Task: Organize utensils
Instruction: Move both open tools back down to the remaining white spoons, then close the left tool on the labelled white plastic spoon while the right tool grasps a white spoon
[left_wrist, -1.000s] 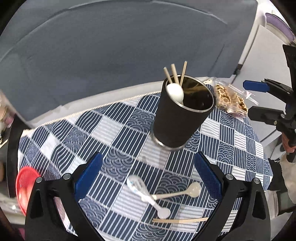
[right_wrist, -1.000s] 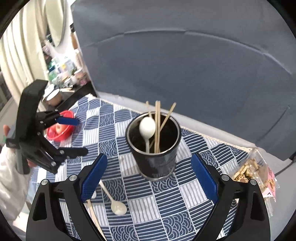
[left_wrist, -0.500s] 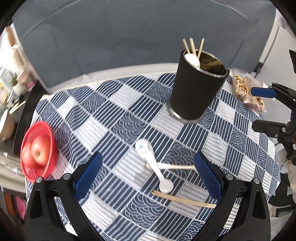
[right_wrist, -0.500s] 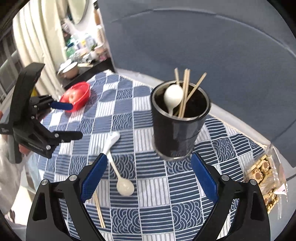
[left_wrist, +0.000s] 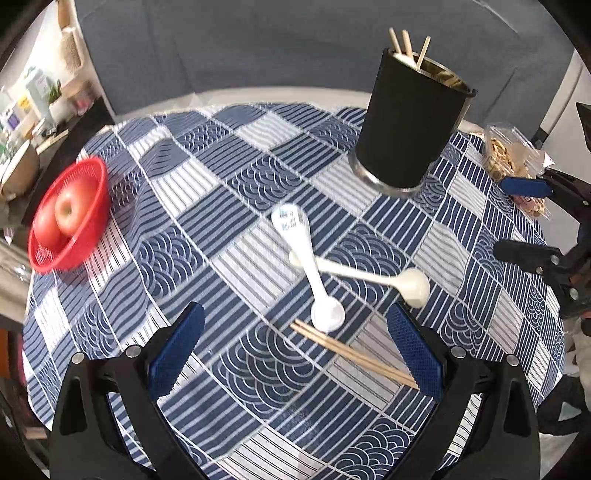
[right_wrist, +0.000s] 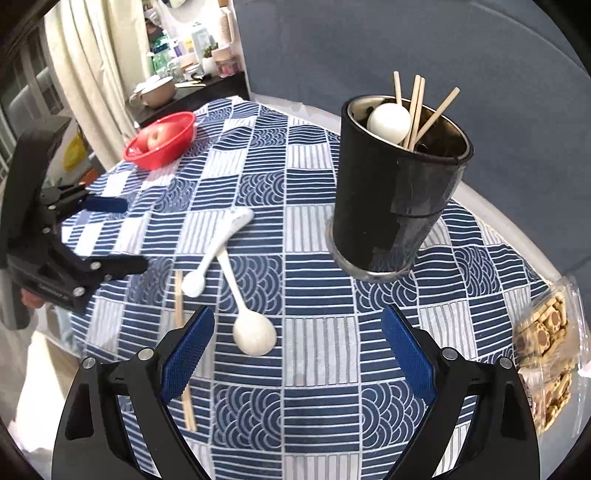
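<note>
Lying crossed on the checked table (left_wrist: 229, 206): white spoon (left_wrist: 306, 258) over cream spoon (left_wrist: 369, 275), chopsticks (left_wrist: 351, 350) nearest, running 10 to 4 o'clock. Hovering just short, at 6 o'clock: left gripper (left_wrist: 295, 354), fingers (left_wrist: 177, 350) gaping wide, holding nothing. Right gripper (right_wrist: 295, 354) equally wide, empty. Standing at 1 o'clock: black holder (left_wrist: 406, 122).

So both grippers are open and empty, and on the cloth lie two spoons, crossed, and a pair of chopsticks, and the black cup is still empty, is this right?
Not quite: the black cup is not empty. The right wrist view shows a white spoon and several chopsticks standing in it. The rest holds: both grippers open and empty, two crossed spoons and a pair of chopsticks on the cloth.
</note>
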